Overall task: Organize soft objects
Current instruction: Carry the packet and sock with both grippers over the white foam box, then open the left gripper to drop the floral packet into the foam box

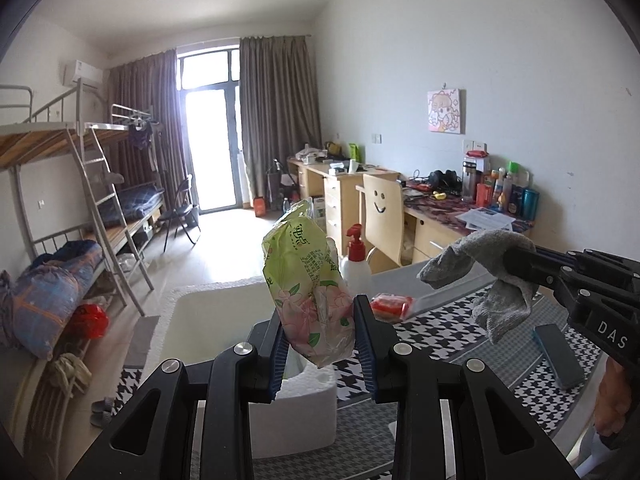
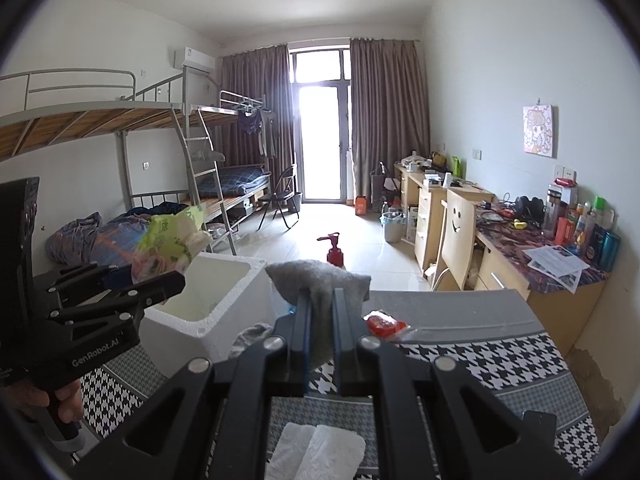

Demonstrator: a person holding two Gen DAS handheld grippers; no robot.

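Note:
My left gripper (image 1: pixel 320 312) is shut on a green and pink floral tissue pack (image 1: pixel 308 280), held upright over the white foam box (image 1: pixel 208 320). The right gripper (image 1: pixel 512 260) reaches in from the right, shut on a limp grey sock (image 1: pixel 496 304). In the right wrist view, the right gripper (image 2: pixel 322 300) pinches the grey sock (image 2: pixel 320 276) above the table, just right of the foam box (image 2: pixel 212 300). The left gripper (image 2: pixel 176 276) holds the tissue pack (image 2: pixel 172 240) over the box's near left corner.
A houndstooth tablecloth (image 2: pixel 480 360) covers the table. On it lie a red packet (image 2: pixel 384 324), folded white cloths (image 2: pixel 316 456), a dark blue flat case (image 1: pixel 558 354) and a bottle with a red pump (image 1: pixel 356 256). Beyond are a chair, cluttered desks and bunk beds.

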